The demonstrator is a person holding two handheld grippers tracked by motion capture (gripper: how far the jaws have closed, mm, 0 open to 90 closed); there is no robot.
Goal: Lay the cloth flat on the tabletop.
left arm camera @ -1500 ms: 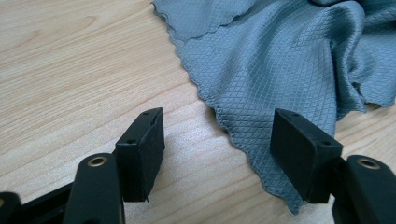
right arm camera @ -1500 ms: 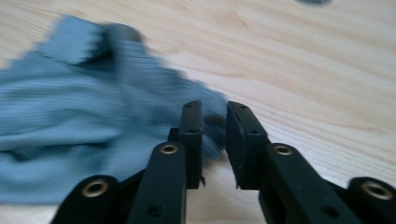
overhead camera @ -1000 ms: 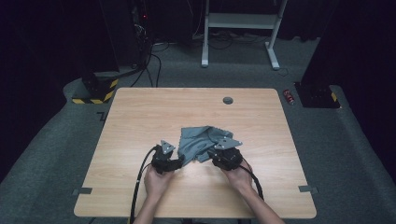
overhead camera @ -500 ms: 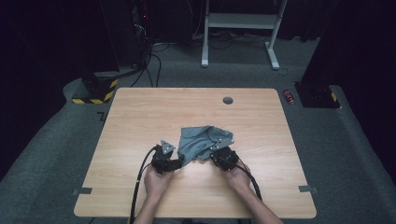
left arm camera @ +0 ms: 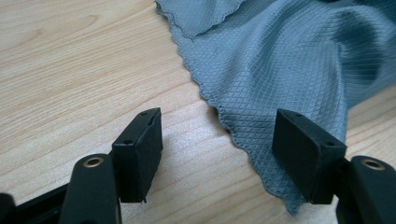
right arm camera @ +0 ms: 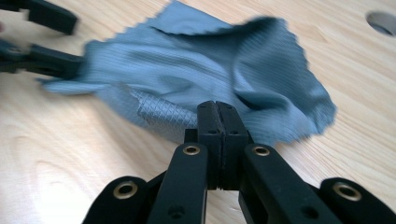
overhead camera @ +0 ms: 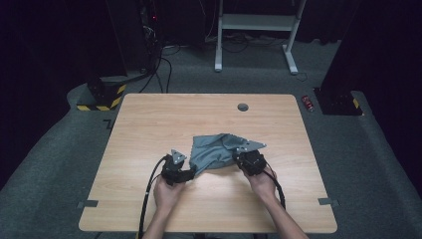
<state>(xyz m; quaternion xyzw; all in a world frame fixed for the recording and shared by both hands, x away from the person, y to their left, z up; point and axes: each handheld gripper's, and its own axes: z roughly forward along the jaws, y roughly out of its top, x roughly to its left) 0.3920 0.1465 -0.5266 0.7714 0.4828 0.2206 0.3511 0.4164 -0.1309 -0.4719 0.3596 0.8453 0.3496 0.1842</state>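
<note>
Right tool point(right arm camera: 217, 114) pinches the crumpled grey cloth point(overhead camera: 214, 149); left tool point(left arm camera: 219, 149) gapes at its corner. Cloth stretches between them across the wooden desk point(overhead camera: 149, 119), grey carpet point(overhead camera: 59, 149) around.

My left gripper point(overhead camera: 185, 172) sits low over the table, its jaws spread wide apart with nothing between the pads. My right gripper point(overhead camera: 245, 157) is pressed closed, jaws meeting flush. Both forearms reach in from the near edge, hands point(overhead camera: 168, 191) wrapped around the handles.
</note>
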